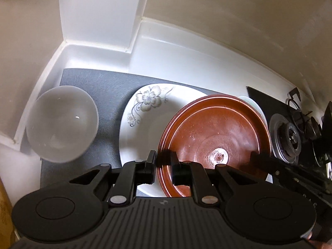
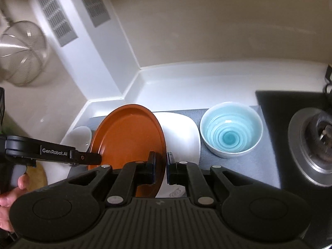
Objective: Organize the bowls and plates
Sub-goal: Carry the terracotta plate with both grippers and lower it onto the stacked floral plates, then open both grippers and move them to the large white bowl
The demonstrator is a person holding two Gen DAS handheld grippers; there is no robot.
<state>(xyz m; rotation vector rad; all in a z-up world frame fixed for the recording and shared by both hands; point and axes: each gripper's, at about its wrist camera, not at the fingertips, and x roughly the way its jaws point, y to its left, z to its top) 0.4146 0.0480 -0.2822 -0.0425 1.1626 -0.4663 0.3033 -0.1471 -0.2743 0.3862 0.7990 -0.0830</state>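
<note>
A brown plate point(image 1: 217, 128) point(image 2: 128, 134) hangs tilted over a white square plate with a grey flower print point(image 1: 145, 124) point(image 2: 180, 137). My left gripper point(image 1: 164, 164) point(image 2: 95, 158) is shut on the brown plate's left rim. On the opposite rim my right gripper point(image 2: 160, 161) point(image 1: 261, 161) is shut as well. A white bowl point(image 1: 62, 126) point(image 2: 81, 137) sits left of the plates. Right of them a light blue bowl point(image 2: 231, 129) stands on the grey mat point(image 1: 108, 95); the left wrist view shows only a sliver of it behind the brown plate.
A gas burner point(image 1: 290, 139) point(image 2: 319, 143) on a black hob lies to the right. White countertop and walls close in the back and left, with a column point(image 1: 99, 10) in the corner. A metal strainer point(image 2: 22, 51) hangs at upper left. A hand point(image 2: 12, 193) grips the left tool.
</note>
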